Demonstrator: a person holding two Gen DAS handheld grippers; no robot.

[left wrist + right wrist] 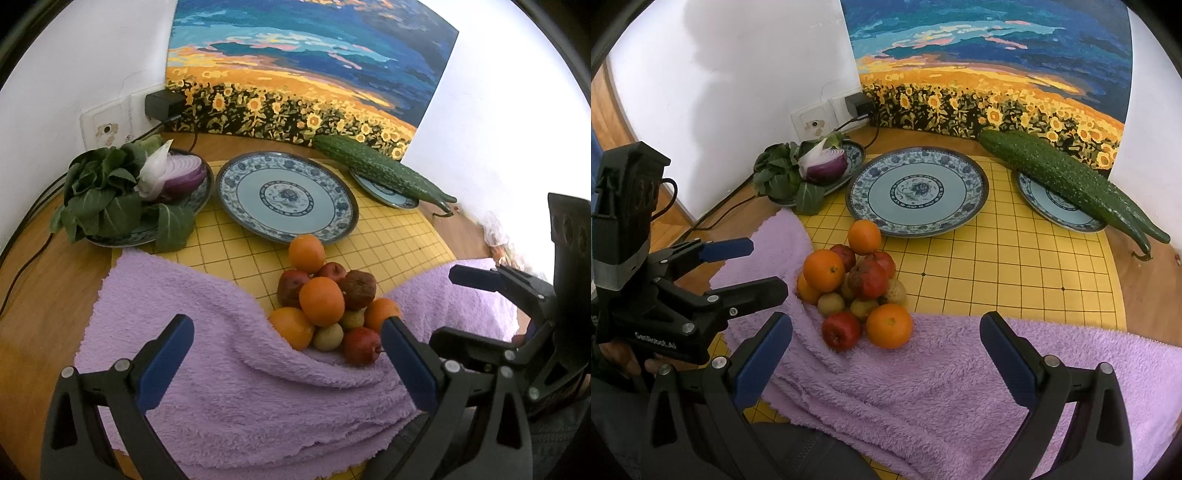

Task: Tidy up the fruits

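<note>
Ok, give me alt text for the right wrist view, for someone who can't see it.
A fruit pile of oranges, red apples and small brownish-green fruits sits where a purple towel meets a yellow grid mat, ahead of the open right gripper. Behind it lies an empty blue-patterned plate.

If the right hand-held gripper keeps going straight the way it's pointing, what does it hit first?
Probably the purple towel right ahead of the open right hand-held gripper; slightly higher, the nearest orange in the fruit pile. Depth is unclear in the fisheye view.
</note>
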